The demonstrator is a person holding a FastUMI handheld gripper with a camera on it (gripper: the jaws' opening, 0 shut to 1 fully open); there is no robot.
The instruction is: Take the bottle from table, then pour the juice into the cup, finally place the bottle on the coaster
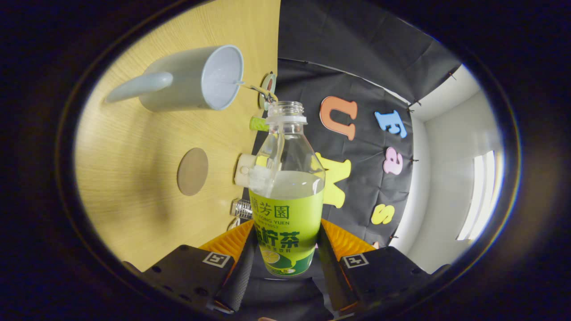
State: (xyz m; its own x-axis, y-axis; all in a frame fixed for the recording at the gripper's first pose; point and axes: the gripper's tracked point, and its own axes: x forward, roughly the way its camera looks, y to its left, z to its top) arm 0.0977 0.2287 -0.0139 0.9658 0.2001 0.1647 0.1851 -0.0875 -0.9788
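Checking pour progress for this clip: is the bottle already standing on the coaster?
No: the bottle is clamped between the tongs, while the round coaster lies bare on the table beside it.

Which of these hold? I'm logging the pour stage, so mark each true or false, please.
1. The hand-held gripper is shut on the bottle. True.
2. The bottle has its cap on. False: its neck is open, with no cap.
3. The bottle stands on the coaster. False: it is held off the table; the coaster is bare.
4. The cup has a handle. True.
5. The bottle is empty. False: liquid shows inside it.
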